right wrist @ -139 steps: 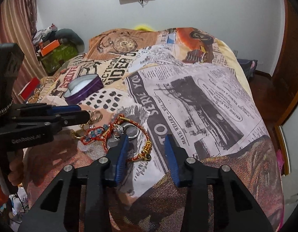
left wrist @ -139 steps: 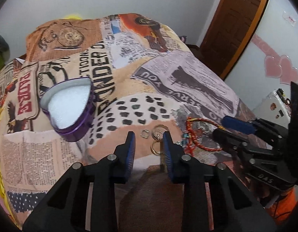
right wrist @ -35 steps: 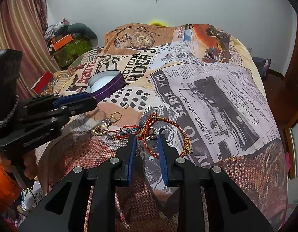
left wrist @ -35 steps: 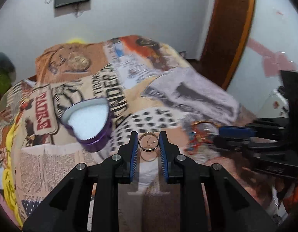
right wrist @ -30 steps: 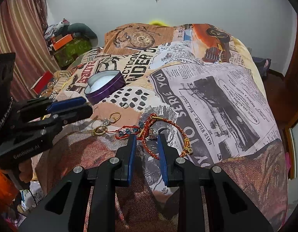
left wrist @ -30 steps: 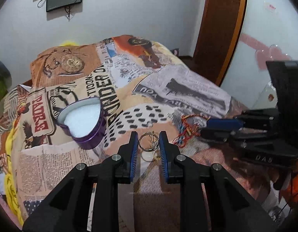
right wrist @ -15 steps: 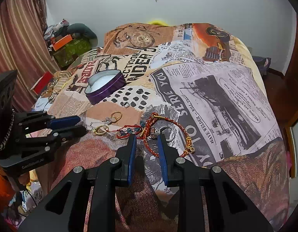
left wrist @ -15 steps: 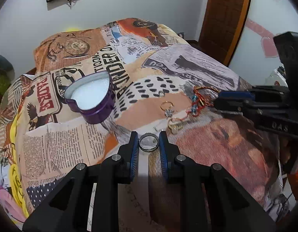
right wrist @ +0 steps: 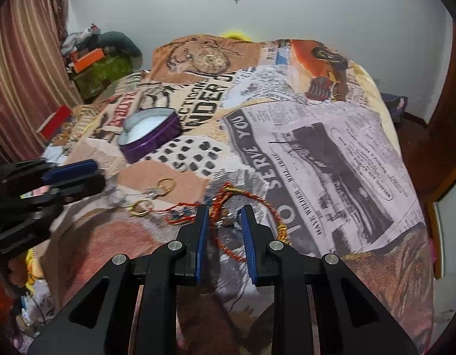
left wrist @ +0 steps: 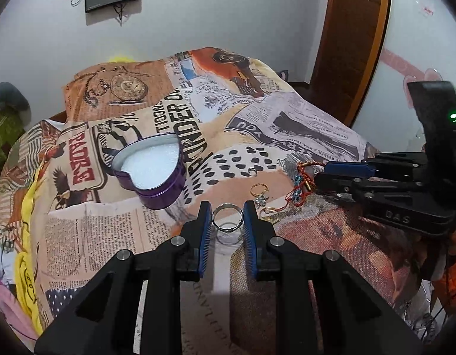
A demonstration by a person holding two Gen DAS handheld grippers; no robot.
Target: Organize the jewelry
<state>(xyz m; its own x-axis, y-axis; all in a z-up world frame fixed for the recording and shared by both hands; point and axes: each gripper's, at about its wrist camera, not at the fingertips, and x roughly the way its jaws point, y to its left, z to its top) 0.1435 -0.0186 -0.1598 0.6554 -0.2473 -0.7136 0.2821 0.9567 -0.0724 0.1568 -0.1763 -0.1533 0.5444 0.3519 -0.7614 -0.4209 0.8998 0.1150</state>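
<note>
My left gripper [left wrist: 227, 222] is shut on a silver ring [left wrist: 227, 221] and holds it above the bedspread, right of a purple heart-shaped tin [left wrist: 152, 171] with white padding. The tin also shows in the right wrist view [right wrist: 149, 134]. My right gripper [right wrist: 223, 224] has its jaws narrowly parted over a red and gold thread bracelet [right wrist: 245, 207]; whether it grips the threads I cannot tell. Gold rings [right wrist: 166, 184] and a small silver ring [left wrist: 251, 172] lie loose on the bed between the grippers.
The jewelry lies on a newspaper-print bedspread [right wrist: 316, 148]. A wooden door [left wrist: 355, 38] stands at the right. Boxes and clutter [right wrist: 100, 62] sit by a striped curtain at the left. The bed edge drops off just below both grippers.
My left gripper has carried the silver ring up off the bed and to the left, away from the pile. My right gripper has moved forward over the bracelet and its jaws stand slightly wider.
</note>
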